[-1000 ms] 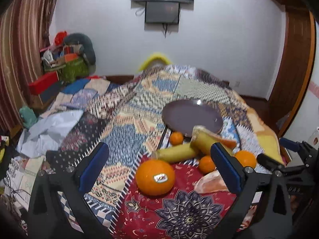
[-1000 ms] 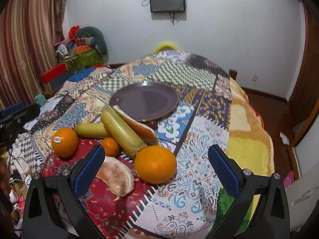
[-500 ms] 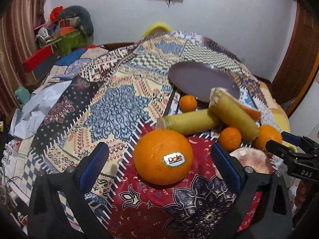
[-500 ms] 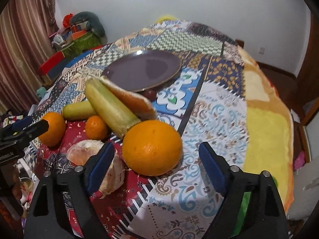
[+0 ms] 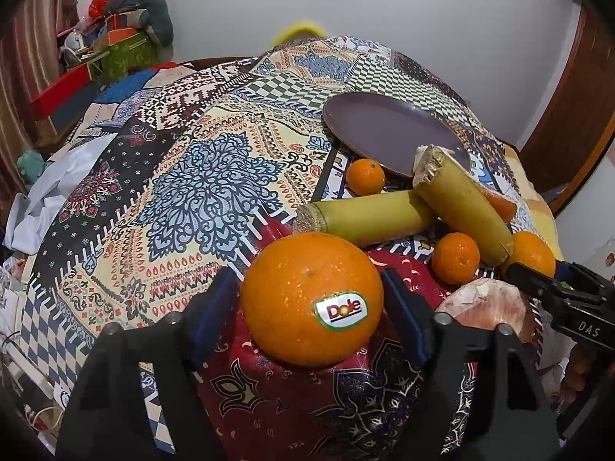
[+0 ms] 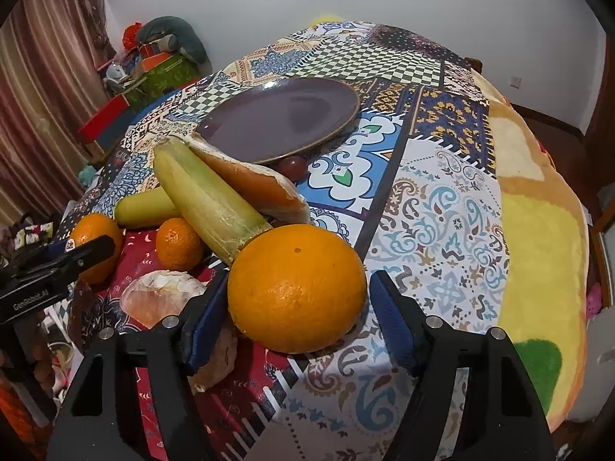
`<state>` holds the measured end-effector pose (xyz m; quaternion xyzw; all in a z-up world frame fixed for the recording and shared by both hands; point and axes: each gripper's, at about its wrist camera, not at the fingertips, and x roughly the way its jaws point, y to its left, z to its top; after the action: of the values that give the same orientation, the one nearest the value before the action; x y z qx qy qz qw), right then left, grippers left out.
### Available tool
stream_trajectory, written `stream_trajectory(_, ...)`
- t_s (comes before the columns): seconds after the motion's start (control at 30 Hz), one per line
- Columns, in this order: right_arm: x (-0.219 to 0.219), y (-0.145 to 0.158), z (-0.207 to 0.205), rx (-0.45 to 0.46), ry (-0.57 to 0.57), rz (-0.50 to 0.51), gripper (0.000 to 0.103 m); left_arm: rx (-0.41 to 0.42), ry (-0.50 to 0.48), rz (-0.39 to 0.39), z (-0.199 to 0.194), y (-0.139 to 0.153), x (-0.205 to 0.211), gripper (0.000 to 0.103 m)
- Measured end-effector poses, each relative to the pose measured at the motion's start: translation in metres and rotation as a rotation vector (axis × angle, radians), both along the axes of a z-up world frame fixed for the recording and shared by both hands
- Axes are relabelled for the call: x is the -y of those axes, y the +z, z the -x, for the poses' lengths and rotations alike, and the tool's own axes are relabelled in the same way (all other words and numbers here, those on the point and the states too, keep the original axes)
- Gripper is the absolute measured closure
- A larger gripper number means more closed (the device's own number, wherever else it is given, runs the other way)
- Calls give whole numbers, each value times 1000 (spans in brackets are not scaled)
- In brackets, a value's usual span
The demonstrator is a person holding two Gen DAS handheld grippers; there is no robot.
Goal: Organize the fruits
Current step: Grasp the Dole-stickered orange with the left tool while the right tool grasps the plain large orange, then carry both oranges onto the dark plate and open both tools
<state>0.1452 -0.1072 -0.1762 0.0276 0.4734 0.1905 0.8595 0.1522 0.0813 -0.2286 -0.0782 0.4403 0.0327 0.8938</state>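
Left wrist view: the left claw [image 5: 311,307] is closing around the stickered orange [image 5: 311,297], pads flanking it with no firm squeeze visible yet. This orange lies on the quilted bed [image 5: 200,176], well short of the purple plate [image 5: 388,134]. A round, smooth fruit on soft bedding may roll or squirt out if the pads meet off-centre.

Right wrist view: the right claw [image 6: 298,319] is closing on the plain orange [image 6: 296,288], which sits nearer the plate [image 6: 280,119] and touches a sugarcane piece [image 6: 209,196]. Lifting it could make the cane roll.
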Motion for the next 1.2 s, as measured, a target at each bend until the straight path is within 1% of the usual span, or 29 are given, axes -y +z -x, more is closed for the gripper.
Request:
stream_trajectory(0.03, -1, 0, 0, 1, 2, 1, 38, -4, -3, 8, -1, 0, 0, 32)
stream_trajectory(0.07, -2, 0, 0, -2, 9, -4, 39, -6, -3, 12, -1, -1, 0, 33)
stream_trajectory(0.37, 0, 4, 0, -4, -3, 7, 40, -18, -4, 11, -1, 3, 1, 34)
stream_trajectory(0.53, 5, 14, 0, 21, -14, 4, 40, -2, -8, 18, 3, 10, 3, 34)
stream_trajectory(0.73, 10, 35, -1, 82, -31, -5, 40, 52, -23, -9, 3, 31, 8, 34)
stream_trajectory(0.93, 11, 58, -7, 149, -45, -27, 40, 134, -39, -28, -2, 61, 15, 34)
stream_trajectory(1.2, 8, 86, -16, 246, -57, -50, 40, 229, -58, -27, -18, 90, 26, 34)
